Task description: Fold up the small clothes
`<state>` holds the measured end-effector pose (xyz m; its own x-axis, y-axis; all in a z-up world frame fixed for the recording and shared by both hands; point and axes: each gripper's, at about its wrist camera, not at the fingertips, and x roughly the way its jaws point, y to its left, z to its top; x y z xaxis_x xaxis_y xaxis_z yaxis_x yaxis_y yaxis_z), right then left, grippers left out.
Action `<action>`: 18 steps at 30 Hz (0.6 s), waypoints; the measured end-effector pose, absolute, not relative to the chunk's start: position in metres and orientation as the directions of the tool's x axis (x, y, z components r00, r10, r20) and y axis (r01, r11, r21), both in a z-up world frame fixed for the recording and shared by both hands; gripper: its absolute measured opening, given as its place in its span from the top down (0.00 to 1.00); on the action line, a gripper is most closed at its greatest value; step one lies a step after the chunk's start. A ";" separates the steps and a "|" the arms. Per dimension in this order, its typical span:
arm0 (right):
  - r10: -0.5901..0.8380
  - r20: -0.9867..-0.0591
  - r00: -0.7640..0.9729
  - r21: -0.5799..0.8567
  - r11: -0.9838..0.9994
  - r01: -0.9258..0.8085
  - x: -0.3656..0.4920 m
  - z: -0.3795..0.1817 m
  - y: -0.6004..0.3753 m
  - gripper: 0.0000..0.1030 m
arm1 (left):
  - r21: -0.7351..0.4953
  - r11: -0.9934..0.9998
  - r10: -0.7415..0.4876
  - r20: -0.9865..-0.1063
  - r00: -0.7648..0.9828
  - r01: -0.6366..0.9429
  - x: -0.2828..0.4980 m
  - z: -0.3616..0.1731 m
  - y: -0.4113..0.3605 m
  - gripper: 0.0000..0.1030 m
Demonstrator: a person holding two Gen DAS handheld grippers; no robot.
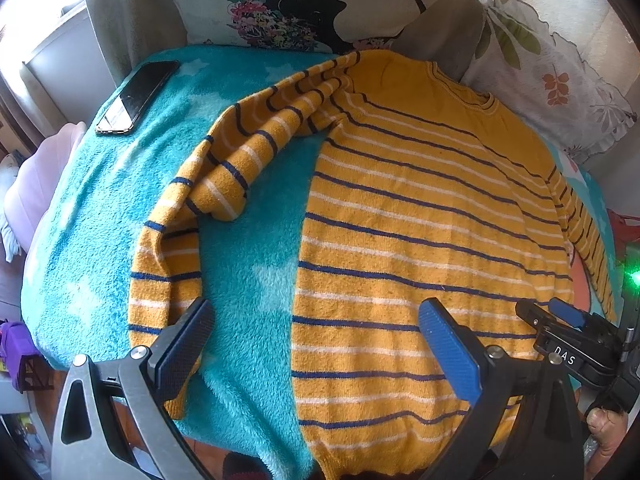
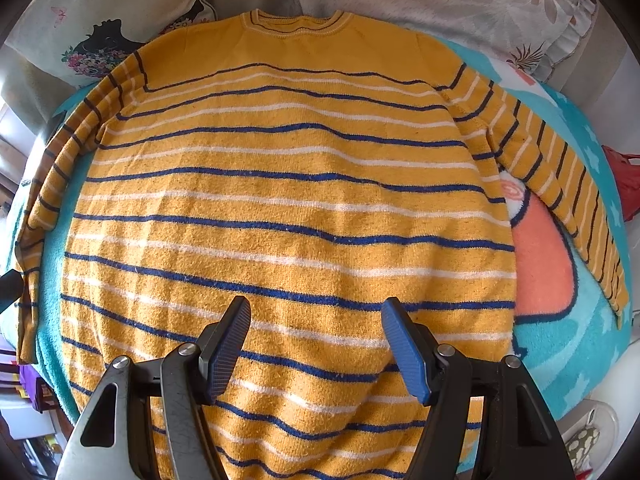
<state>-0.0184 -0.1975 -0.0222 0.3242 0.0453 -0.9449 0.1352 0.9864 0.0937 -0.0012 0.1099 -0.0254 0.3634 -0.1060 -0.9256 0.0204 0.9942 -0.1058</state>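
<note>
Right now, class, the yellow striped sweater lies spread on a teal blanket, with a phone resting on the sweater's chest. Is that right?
Not quite. The phone is not on the sweater: it rests on the bare teal blanket, off beyond the bunched sleeve and apart from the knit. The left wrist view shows it. The sweater does lie spread on the blanket.

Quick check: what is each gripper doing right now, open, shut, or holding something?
Left gripper: open, holding nothing, above the yellow striped sweater and teal blanket.
Right gripper: open, holding nothing, over the sweater's lower body.
</note>
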 end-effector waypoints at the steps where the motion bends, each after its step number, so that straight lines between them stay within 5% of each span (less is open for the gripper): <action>1: 0.045 -0.945 0.323 0.093 0.986 0.136 -0.017 -0.023 -0.197 0.30 | -0.107 0.994 -0.107 -0.926 0.361 0.021 0.000 -0.026 0.110 0.02; 18: 0.118 -0.928 0.353 0.125 0.992 -0.001 0.025 -0.015 -0.142 0.30 | -0.056 0.992 -0.012 -0.937 0.348 -0.116 -0.003 -0.033 0.166 0.02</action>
<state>0.0246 -0.1416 -0.0147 0.3526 0.1177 -0.9284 -0.0015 0.9921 0.1252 -0.0030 0.1664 -0.0333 0.3481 -0.0124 -0.9374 -0.1160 0.9917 -0.0562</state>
